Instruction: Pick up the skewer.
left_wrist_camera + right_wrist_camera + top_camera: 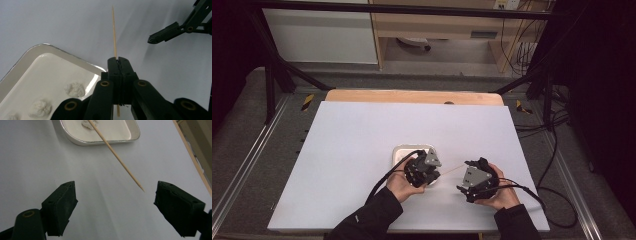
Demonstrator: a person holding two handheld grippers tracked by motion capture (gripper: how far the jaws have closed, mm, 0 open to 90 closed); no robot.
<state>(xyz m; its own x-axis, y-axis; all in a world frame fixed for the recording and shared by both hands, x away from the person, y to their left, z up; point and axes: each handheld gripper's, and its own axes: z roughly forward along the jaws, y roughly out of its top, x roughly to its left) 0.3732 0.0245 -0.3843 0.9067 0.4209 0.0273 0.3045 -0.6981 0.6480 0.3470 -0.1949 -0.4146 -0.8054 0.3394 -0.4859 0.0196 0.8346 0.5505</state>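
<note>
My left gripper (432,176) (118,60) is shut on a thin wooden skewer (114,32), which sticks out past its jaws. In the high view the skewer (452,170) runs from the left gripper toward my right gripper (463,176). The right gripper (116,185) stands open, and the pointed end of the skewer (120,161) hangs in the air between its jaws without touching either pad. A white tray (401,150) (30,55) (100,141) lies under the left hand and holds several small white lumps (74,89). One of the right gripper's fingers (165,33) shows at the upper right of the left gripper view.
Everything sits on a white board (362,140) laid over a wooden table whose far edge (412,96) shows. Cables trail from both grippers toward the near and right edges. A black frame surrounds the table.
</note>
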